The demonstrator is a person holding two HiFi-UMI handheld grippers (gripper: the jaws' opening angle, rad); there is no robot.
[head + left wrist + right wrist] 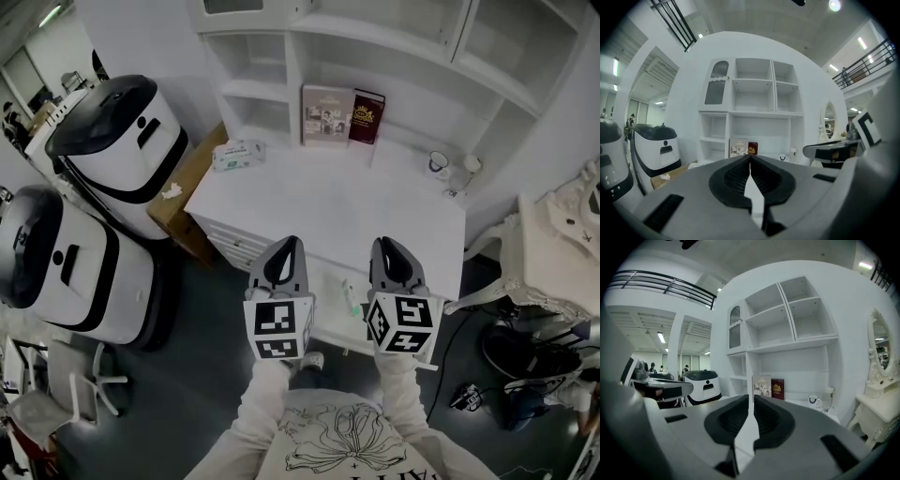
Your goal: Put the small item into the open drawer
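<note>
Even, cool light from ceiling lamps (pixel 834 4), with fisheye bending and dark corners in both gripper views.

In the head view the left tool (pixel 292 244) and the right tool (pixel 384 244) cover most of the open drawer (pixel 330 286); only a strip between them shows. The small item (pixel 349 298) lying there is too small to identify. The titles on the 2 books (pixel 342 116) cannot be read. The picture's right edge cuts off the vanity (pixel 548 253). In both tool views the tool's own body hides the table (pixel 328 202) front.

Smooth matt desk (pixel 328 206) (painted, seemingly); glossy plastic machine (pixel 112 141).
</note>
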